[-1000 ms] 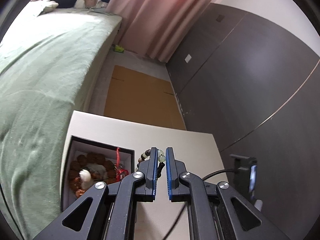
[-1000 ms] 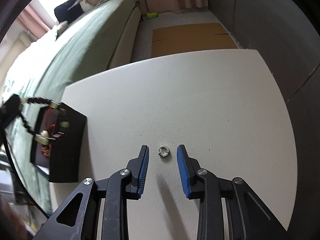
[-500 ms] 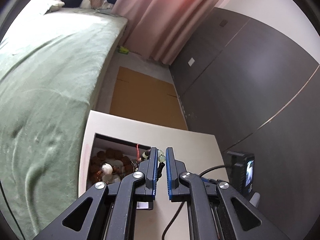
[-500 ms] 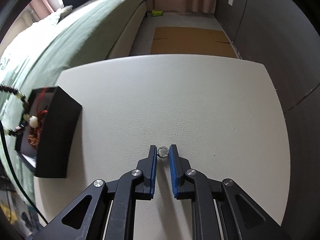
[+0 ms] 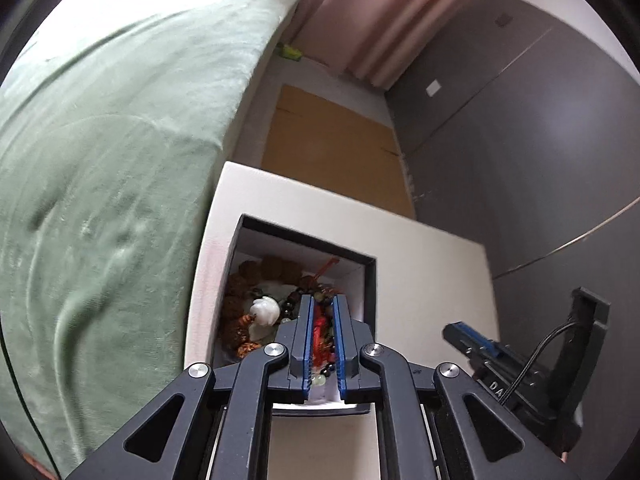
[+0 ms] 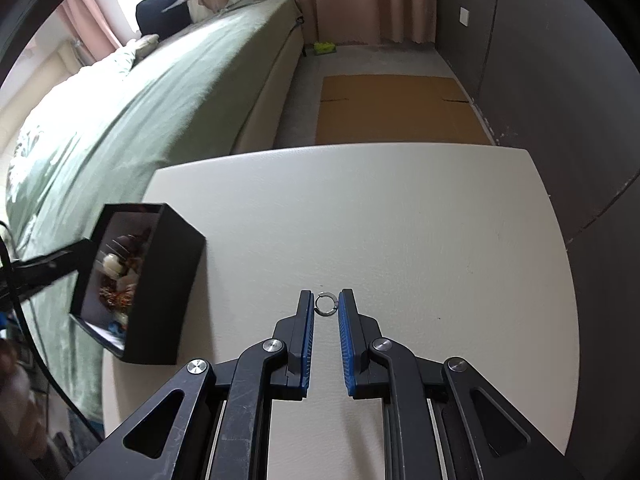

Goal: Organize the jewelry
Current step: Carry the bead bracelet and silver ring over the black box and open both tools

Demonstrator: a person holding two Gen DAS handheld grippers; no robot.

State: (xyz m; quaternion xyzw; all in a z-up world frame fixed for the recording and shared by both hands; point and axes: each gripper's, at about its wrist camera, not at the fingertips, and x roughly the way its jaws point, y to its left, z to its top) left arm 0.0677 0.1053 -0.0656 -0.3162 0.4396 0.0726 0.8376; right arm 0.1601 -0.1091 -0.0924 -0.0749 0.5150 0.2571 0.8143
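Note:
A black jewelry box (image 5: pixel 308 240) with a white lining stands at the left end of the white table (image 6: pixel 400 208). It holds brown bead strings, a white carved pendant (image 5: pixel 264 310) and a red tassel. My left gripper (image 5: pixel 322 300) points down into the box and its jaws are opening. The dark bead bracelet with pale green beads (image 5: pixel 320 378) lies loose between and below them. In the right wrist view the box (image 6: pixel 160 280) is at the left. My right gripper (image 6: pixel 326 300) is shut on a small silver ring (image 6: pixel 326 305), just above the tabletop.
A bed with a green cover (image 5: pixel 100 160) runs along the table's left side; a person (image 6: pixel 180 4) lies at its far end. Flattened cardboard (image 6: pixel 400 108) lies on the floor beyond the table. Dark cabinet doors (image 5: pixel 540 140) line the right. A cable (image 6: pixel 24 320) hangs at the left.
My left gripper sank over the box and its jaws parted; the bracelet that hung from the tips now lies inside. My right gripper shut on the ring and lifted it slightly.

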